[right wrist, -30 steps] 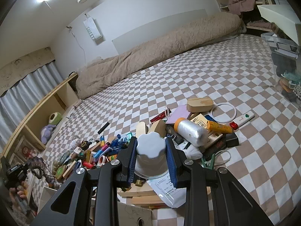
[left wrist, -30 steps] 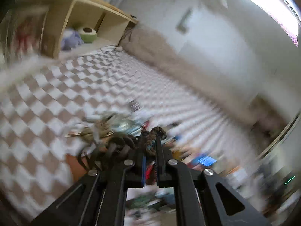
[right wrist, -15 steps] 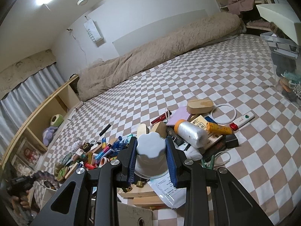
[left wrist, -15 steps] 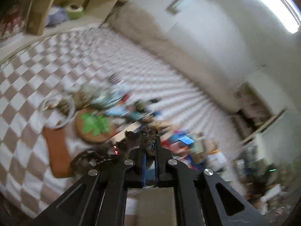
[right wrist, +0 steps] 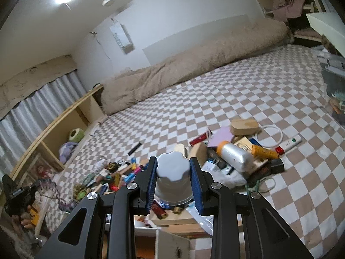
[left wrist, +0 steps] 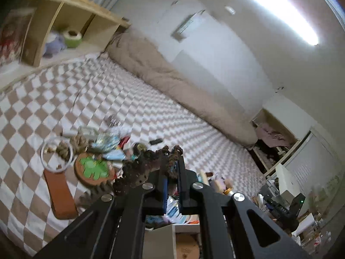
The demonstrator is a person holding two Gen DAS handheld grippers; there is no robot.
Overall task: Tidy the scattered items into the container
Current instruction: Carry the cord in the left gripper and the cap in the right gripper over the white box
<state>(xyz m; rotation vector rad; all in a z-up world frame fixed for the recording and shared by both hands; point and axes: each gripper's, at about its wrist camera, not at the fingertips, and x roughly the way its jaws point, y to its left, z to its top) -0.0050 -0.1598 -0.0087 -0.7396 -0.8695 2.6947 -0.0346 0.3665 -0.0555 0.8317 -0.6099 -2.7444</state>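
The right hand-held gripper [right wrist: 174, 173] was clenched on a grey jar with a scalloped lid [right wrist: 173, 168], its blue pads pressed against the lid's two sides, held above the near end of the clutter. The left hand-held gripper [left wrist: 172, 172] was clamped on a dark beaded string [left wrist: 148, 166], which bunched up and spilled to the left of its fingers; from the right wrist view that gripper [right wrist: 16, 194] showed at the far left edge with the string [right wrist: 50, 188] looping off it. The scattered items lay in two heaps on the checked bedspread [right wrist: 226, 99]: a left heap of pens and small sticks [right wrist: 120, 172], and a right heap with a silver bottle with an orange cap [right wrist: 234, 155], a wooden block [right wrist: 244, 126], a white ring [right wrist: 270, 137] and a white remote [right wrist: 291, 143]. A clear container [right wrist: 334, 90] stood at the right edge of the bed, well apart from both heaps, with a wide stretch of bare bedspread between. A rolled beige duvet [right wrist: 194, 71] closed off the far edge along the wall, and a wooden shelf [right wrist: 64, 129] ran along the left edge. In the left wrist view a round wooden coaster with a green leaf [left wrist: 94, 168], a brown strap [left wrist: 60, 194] and a clear ring [left wrist: 56, 153] lay near the bed's near edge. The hanging wall tag [right wrist: 120, 35] was too blurred to read.
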